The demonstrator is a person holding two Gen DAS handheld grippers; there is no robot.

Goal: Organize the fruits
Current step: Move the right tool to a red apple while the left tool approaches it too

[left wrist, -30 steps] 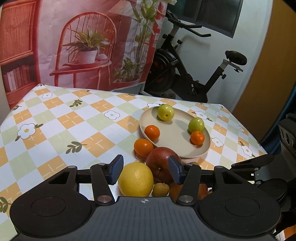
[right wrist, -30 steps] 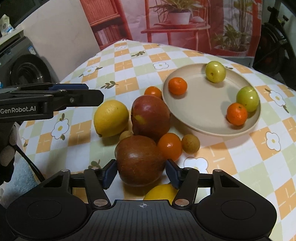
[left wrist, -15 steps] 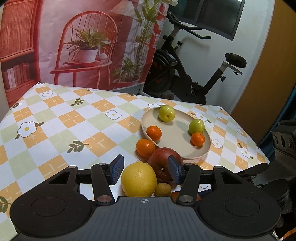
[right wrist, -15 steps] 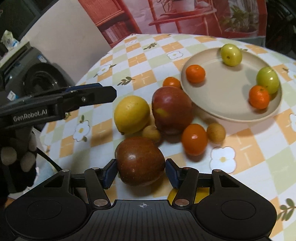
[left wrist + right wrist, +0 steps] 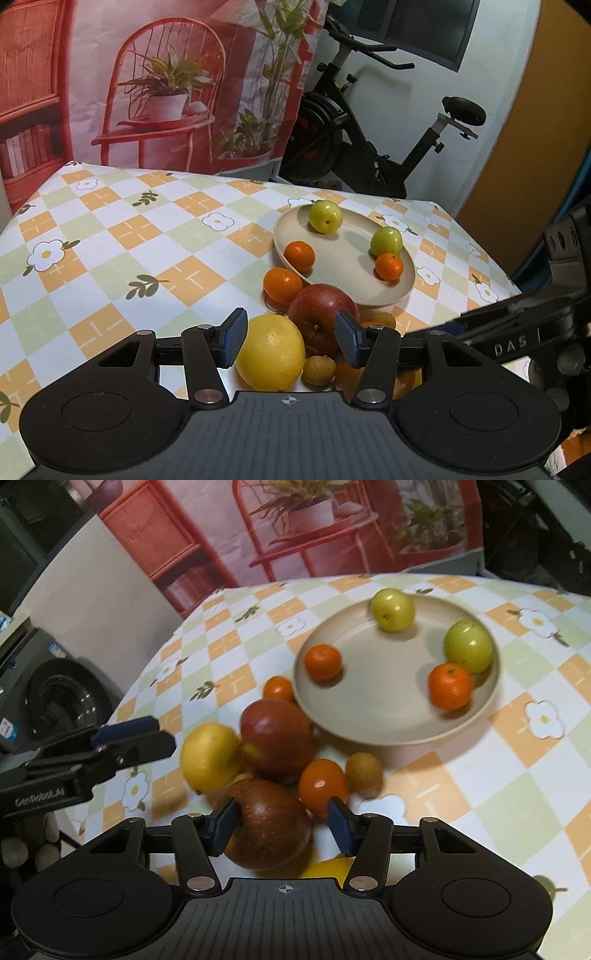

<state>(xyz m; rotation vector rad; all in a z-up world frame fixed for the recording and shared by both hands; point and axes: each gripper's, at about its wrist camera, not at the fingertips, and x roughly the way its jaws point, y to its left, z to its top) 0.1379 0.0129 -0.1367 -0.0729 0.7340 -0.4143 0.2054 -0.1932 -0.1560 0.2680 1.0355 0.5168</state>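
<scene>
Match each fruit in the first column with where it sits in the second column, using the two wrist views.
Fruits:
1. round yellow-green plum
2. large yellow lemon
3. dark red apple

Places:
A. between the right tongs
B. on the beige round plate
C. on the checked tablecloth, just ahead of the left tongs

Pairs: 1-B, 2-C, 3-A

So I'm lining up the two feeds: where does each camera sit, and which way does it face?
Left wrist: behind the left claw, facing the lemon, plate and exercise bike; right claw at the right edge.
Right wrist: behind the right claw, around a dark apple; gloved fingers at the left edge.
Shared: lemon, plate.
</scene>
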